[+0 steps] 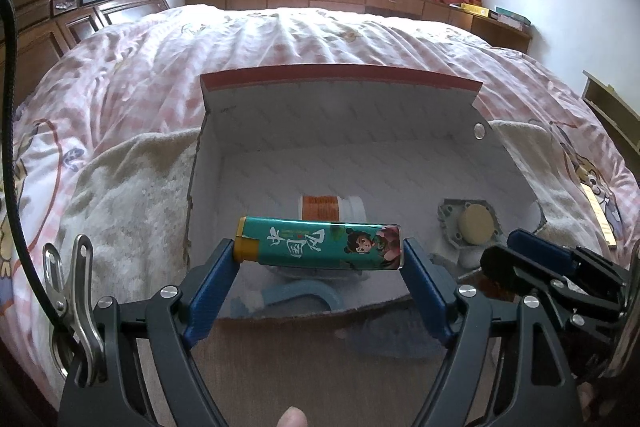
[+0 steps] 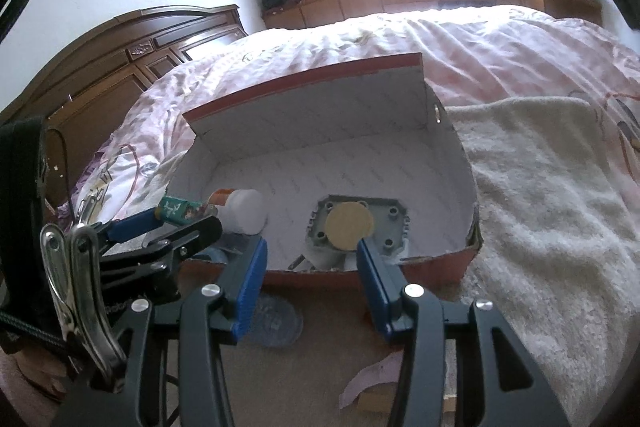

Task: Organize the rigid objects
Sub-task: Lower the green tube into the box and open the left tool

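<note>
Lighter (image 1: 320, 243), teal with white Chinese characters, clamped in left claw (image 1: 320, 259).

A glossy printed lighter (image 1: 320, 242) sits between blue matt plastic pads (image 1: 424, 279) at center frame. The cardboard box (image 1: 340, 107) shows a dull white paper lining and torn edges. Lower left, a polished metal clip (image 1: 76, 291); around it, fluffy cream towel (image 1: 132, 195) and wrinkled cloth bedcover (image 1: 280, 39).
</note>
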Available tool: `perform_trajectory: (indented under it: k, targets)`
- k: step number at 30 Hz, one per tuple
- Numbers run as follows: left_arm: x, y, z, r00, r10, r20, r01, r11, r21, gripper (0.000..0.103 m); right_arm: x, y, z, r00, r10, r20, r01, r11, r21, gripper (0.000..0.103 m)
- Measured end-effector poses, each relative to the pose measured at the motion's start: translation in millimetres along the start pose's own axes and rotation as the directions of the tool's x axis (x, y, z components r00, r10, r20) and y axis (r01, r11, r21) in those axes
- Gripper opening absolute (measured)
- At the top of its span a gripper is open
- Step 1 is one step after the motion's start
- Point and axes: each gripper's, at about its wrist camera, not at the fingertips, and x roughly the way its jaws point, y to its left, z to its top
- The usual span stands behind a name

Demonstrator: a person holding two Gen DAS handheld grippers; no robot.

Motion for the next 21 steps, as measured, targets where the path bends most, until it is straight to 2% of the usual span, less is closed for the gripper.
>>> perform_trajectory:
  k: [21]
  targets:
    - [-16, 4, -16, 1.000, -0.004, -0.005, 0.004, 1.000, -0.013, 0.082, -16, 1, -19, 1.000, 0.004, -0.005, -0.004, 1.000, 0.020, 0.049]
